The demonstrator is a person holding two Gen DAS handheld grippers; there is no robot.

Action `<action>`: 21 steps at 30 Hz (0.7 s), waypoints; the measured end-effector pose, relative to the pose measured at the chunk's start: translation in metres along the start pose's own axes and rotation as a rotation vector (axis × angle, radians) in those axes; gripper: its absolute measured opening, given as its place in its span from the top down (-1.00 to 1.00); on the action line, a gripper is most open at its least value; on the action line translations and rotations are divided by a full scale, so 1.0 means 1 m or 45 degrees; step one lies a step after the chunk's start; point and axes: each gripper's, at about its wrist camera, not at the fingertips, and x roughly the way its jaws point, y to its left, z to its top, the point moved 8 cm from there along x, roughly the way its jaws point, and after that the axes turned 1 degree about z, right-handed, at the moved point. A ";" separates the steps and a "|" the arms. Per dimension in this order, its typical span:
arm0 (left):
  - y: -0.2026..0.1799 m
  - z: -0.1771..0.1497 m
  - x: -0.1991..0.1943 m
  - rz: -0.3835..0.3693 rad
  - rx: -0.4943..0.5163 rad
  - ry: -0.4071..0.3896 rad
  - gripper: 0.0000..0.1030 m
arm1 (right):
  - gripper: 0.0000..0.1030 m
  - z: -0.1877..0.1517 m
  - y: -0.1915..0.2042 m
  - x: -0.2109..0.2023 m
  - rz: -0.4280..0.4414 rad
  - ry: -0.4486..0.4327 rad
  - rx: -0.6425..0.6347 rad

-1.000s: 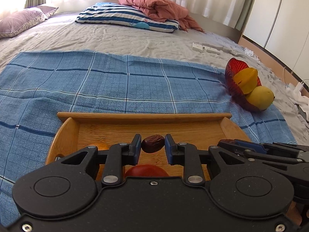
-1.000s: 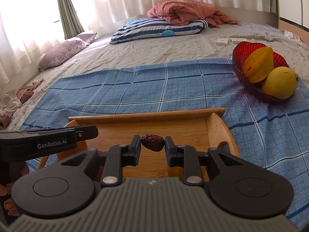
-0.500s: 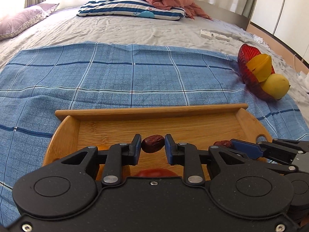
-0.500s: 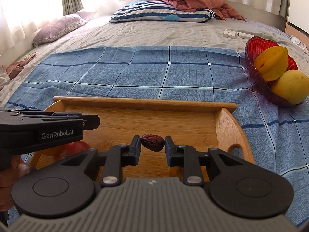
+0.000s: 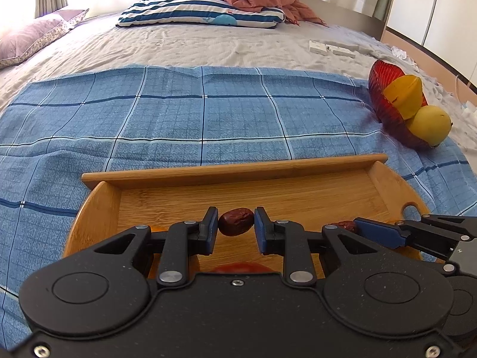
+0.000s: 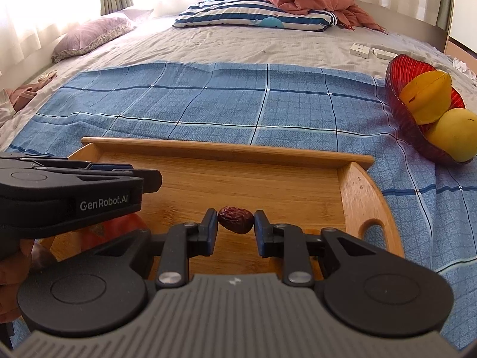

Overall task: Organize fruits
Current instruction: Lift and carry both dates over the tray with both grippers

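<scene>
Nearest, the left claw (image 5: pixel 235 227) pinched a wrinkled red date (image 5: pixel 236 225) between its blue pads, and the right claw (image 6: pixel 235 227) likewise clamped a second date (image 6: pixel 235 224); both hung over the wooden tray (image 5: pixel 232 171), with a red fruit (image 6: pixel 116 230) lying at the tray's near left end, partly hidden. The tray sat on a blue checked cloth (image 5: pixel 202 113) spread over the bed (image 5: pixel 208 47). Farther right, a red glass bowl (image 6: pixel 399 110) held a starfruit (image 6: pixel 426 100) and a yellow mango (image 6: pixel 454 134). Beyond lay a striped pillow (image 5: pixel 199 13).
</scene>
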 end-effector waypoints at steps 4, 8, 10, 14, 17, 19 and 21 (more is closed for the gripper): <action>-0.001 0.003 0.004 0.003 0.010 0.012 0.52 | 0.40 -0.001 -0.002 0.001 -0.008 0.006 -0.001; 0.001 0.007 0.009 0.010 -0.006 0.025 0.52 | 0.40 -0.001 -0.001 0.003 -0.008 0.010 -0.006; 0.000 0.008 0.011 0.007 -0.008 0.030 0.52 | 0.40 0.000 0.000 0.004 -0.008 0.014 -0.008; -0.001 0.010 0.014 0.005 0.006 0.038 0.51 | 0.40 -0.001 0.001 0.005 -0.006 0.021 -0.016; -0.002 0.010 0.016 0.013 0.020 0.049 0.51 | 0.40 -0.001 0.001 0.005 -0.001 0.024 -0.019; -0.003 0.011 0.018 0.011 0.025 0.054 0.51 | 0.40 -0.002 0.002 0.005 -0.001 0.025 -0.021; -0.003 0.012 0.020 0.012 0.024 0.057 0.51 | 0.40 -0.002 0.002 0.005 0.002 0.030 -0.025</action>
